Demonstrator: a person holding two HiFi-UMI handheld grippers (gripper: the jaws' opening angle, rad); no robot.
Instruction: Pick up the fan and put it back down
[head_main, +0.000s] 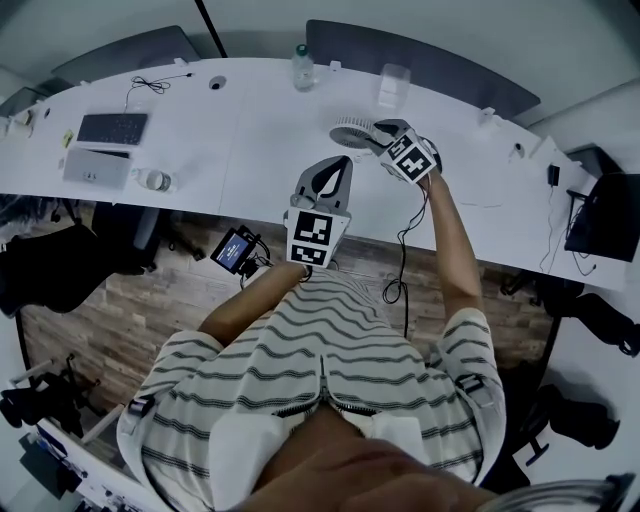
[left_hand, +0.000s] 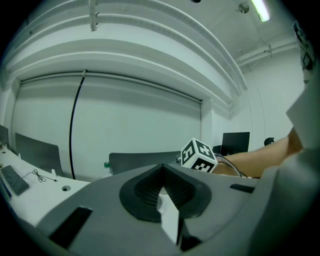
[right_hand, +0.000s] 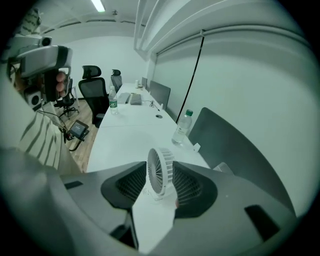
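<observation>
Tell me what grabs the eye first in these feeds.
The small white fan stands upright on the long white desk, right between the open jaws of the right gripper, which do not press it. The left gripper hovers shut and empty over the desk's near edge.

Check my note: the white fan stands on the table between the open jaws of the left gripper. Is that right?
Not quite. The open jaws with the white fan between them belong to the right gripper, not the left. The fan does stand on the table. The right gripper view shows it; the left gripper has its jaws together.
</observation>
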